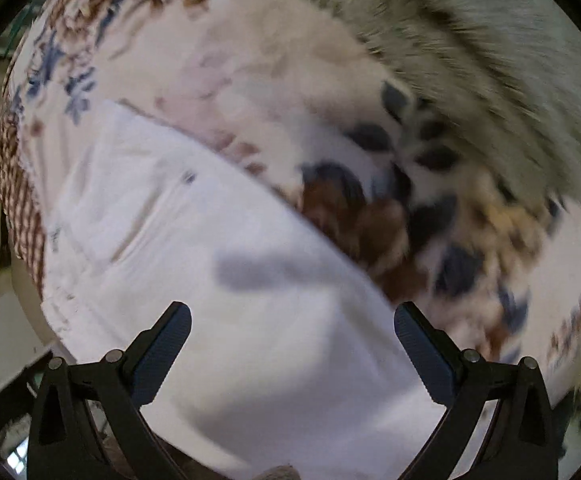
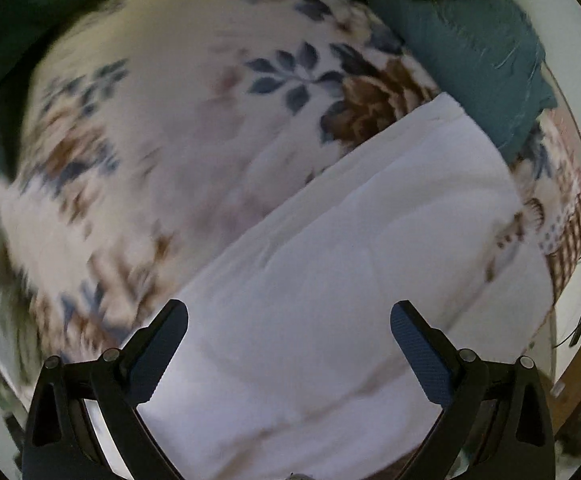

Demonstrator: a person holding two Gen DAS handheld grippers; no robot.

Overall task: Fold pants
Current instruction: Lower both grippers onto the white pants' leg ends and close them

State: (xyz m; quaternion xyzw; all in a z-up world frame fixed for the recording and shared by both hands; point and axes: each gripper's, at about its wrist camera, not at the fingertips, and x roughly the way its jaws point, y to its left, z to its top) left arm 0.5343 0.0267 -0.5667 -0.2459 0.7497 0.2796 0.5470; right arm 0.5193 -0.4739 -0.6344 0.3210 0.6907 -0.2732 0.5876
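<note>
White pants [image 1: 226, 280] lie flat along the bed [image 2: 178, 128] edge, spread for folding. Left gripper [image 1: 292, 330] and right gripper [image 2: 289, 328] hover above, jaws wide, gripping nothing.

Pants [image 1: 218, 288]: white woven cloth, matt, mostly smooth, with stitched seams and soft creases. Bedspread [image 2: 178, 128] beneath: plush, fuzzy cloth printed with blue leaves and brown flowers (blur hides the pile detail). Teal cloth [image 2: 478, 68]: matt, coarser weave. Left gripper [image 1: 292, 320] and right gripper [image 2: 289, 318]: matt black plastic arms, fingertip pads [image 1: 422, 354] of finely ribbed dark-blue material, small dull metal pivot pins.
</note>
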